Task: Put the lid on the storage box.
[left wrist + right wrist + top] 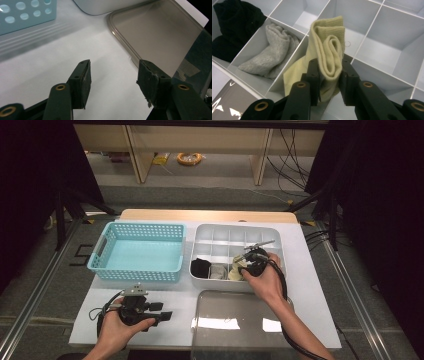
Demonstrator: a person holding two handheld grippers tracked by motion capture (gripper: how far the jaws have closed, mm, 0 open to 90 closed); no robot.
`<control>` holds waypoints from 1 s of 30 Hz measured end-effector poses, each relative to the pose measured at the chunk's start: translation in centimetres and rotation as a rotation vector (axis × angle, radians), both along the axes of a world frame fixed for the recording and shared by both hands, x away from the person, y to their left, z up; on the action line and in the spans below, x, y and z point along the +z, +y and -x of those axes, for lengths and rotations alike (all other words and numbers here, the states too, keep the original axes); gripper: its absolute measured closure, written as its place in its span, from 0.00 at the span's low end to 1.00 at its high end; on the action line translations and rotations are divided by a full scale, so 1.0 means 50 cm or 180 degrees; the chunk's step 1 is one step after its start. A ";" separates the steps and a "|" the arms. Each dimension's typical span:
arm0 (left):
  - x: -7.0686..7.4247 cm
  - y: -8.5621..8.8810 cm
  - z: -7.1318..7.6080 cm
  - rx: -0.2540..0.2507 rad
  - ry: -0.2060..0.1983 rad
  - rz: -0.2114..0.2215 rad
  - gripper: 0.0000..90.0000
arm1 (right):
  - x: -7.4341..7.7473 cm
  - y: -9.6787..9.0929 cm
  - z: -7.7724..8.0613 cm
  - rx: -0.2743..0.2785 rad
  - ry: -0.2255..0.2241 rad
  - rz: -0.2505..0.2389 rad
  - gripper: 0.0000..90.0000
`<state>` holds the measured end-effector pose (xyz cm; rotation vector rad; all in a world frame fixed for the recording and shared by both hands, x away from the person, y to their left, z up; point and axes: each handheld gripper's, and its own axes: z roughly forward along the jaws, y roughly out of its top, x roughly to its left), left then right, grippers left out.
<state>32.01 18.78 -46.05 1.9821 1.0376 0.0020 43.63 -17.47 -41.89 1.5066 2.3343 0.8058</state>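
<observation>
Yellow sock (329,53), folded into a roll, sits pinched between the jaws of the right gripper (329,82), its lower end trailing into the third front compartment of the white divider box (384,50). The step in hand looks like seating it there; the next move calls for lowering it fully inside the walls, then letting go. Beside it lie a grey sock (268,56) and, farther left, a black sock (233,25). Left gripper (113,77) rests on the table, jaws wide and empty, near the clear lid (160,37).
</observation>
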 end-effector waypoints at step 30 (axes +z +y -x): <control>0.001 -0.002 0.003 -0.0021 -0.0015 -0.0008 0.49 | 0.028 -0.005 -0.002 -0.0054 -0.0056 -0.0269 0.64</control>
